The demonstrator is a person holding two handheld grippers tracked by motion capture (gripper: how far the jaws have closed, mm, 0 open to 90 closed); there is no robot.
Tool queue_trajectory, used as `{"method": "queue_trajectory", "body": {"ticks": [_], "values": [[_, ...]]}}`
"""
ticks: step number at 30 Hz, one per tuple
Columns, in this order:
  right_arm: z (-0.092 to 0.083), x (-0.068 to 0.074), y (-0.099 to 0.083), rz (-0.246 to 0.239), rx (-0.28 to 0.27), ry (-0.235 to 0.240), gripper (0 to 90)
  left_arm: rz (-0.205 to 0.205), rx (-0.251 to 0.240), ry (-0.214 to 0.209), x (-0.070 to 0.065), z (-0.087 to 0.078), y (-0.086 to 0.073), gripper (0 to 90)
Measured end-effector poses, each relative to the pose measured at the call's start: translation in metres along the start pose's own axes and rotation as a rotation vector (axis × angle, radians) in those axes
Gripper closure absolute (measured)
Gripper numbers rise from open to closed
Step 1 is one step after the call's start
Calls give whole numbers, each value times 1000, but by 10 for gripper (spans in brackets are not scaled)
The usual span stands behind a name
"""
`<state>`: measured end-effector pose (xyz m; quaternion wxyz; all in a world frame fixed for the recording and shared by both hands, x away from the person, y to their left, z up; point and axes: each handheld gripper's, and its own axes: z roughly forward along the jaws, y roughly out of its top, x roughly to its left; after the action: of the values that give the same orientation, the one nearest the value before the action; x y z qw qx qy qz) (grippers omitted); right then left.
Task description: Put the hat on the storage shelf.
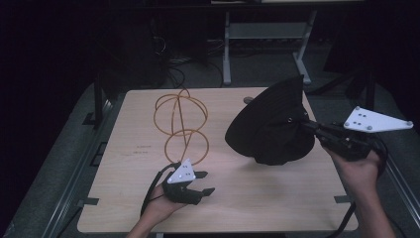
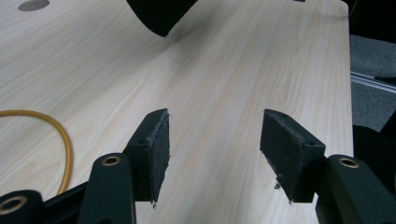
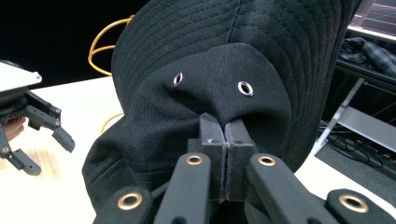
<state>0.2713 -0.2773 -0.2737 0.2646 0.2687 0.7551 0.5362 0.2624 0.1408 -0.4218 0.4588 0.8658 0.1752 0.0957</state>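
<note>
The right gripper (image 1: 308, 124) has its fingers (image 3: 211, 133) squeezed tight on a fold of the black hat (image 1: 270, 126). It holds the hat up over the right side of the counter (image 1: 247, 208). The hat could slip out, because only a little cloth is pinched. The hat tips on its side, its brim standing tall and its top pointing right toward the gripper. The left gripper (image 1: 203, 182) has its fingers wide apart, holding nothing, near the orange wire loops (image 1: 181, 126).
</note>
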Motion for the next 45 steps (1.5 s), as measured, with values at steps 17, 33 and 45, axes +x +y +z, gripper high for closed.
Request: {"method": "queue_trajectory", "body": {"ticks": [17,33,45], "values": [[18,1,35,-22,-16,52,885,1,0,2,-4,4,-4,384],[44,7,79,-32,-34,143,885,15,9,-5,-6,6,-5,380],[89,17,119,-56,6,243,885,19,10,-21,-10,11,-5,383]]}}
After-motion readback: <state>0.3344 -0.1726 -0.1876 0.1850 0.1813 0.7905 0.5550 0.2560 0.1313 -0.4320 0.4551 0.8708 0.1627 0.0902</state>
